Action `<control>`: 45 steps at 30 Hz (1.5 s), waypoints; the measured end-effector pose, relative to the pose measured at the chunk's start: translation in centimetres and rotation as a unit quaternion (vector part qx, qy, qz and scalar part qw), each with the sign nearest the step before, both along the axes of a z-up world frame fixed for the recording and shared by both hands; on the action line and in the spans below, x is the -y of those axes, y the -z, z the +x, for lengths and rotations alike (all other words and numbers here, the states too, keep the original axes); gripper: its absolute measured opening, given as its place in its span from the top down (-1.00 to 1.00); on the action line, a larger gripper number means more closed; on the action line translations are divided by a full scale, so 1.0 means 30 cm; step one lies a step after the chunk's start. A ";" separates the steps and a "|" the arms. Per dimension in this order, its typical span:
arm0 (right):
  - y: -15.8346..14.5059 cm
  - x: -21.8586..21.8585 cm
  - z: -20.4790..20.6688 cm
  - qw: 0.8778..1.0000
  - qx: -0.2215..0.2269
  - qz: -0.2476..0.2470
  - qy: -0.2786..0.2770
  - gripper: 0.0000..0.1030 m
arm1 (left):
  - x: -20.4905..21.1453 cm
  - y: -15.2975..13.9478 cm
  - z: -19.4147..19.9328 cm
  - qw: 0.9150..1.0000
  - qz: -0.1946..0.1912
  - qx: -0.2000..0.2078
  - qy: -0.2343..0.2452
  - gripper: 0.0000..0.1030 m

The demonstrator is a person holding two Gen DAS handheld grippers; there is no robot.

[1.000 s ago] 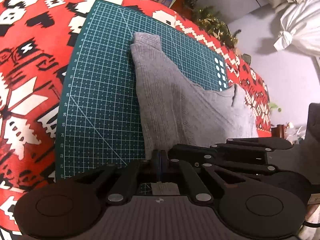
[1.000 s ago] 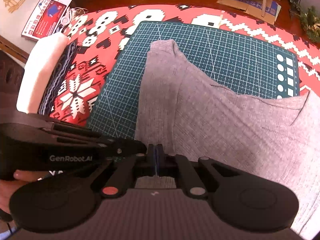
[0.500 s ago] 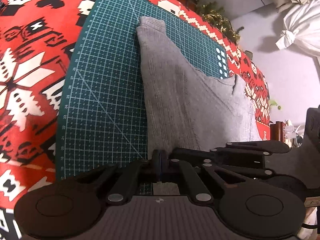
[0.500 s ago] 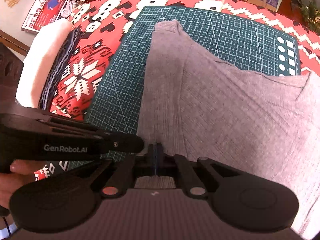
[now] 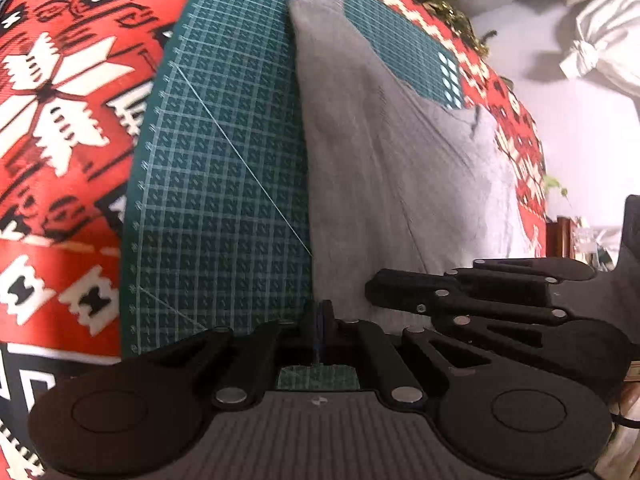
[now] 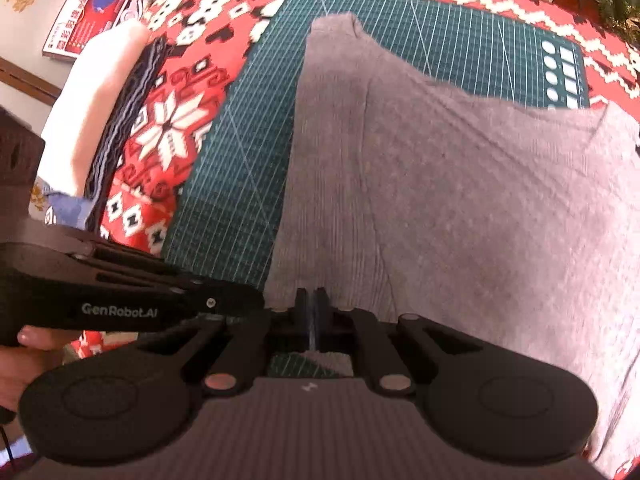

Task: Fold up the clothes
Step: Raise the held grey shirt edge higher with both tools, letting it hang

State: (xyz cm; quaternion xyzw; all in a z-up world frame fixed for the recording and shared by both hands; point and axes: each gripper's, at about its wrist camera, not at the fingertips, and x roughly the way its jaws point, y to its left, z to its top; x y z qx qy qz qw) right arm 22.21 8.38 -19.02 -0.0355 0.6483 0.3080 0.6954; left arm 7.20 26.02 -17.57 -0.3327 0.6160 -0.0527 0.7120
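1. We are seeing the grey garment (image 6: 440, 184) fill more of both views than a second ago, and the mat's (image 5: 224, 168) far edge is sitting nearer the top of the frame
2. We are keeping the left gripper (image 5: 320, 316) pressed together on the garment's near hem, at its left corner
3. We are keeping the right gripper (image 6: 311, 304) pinched on the same hem, just beside the left one, whose body is showing at the lower left of the right view
4. The garment is lying on the mat, its sleeve reaching to the far edge and its right part running over onto the red cloth (image 6: 172, 120)
5. We are finding open mat to the garment's left; folded stacks (image 6: 104, 112) are lying further left on the cloth
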 end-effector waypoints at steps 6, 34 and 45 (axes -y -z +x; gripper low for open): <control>0.013 0.027 -0.023 1.000 -0.012 0.000 0.008 0.99 | 0.019 0.006 -0.014 1.000 0.001 -0.006 0.004 0.98; -0.036 0.063 -0.047 1.000 0.001 -0.013 0.006 0.87 | 0.081 -0.028 0.013 1.000 -0.023 0.012 0.017 0.97; 0.004 0.043 -0.034 1.000 -0.015 -0.010 0.005 0.86 | 0.068 0.010 0.042 1.000 -0.020 -0.001 0.001 0.96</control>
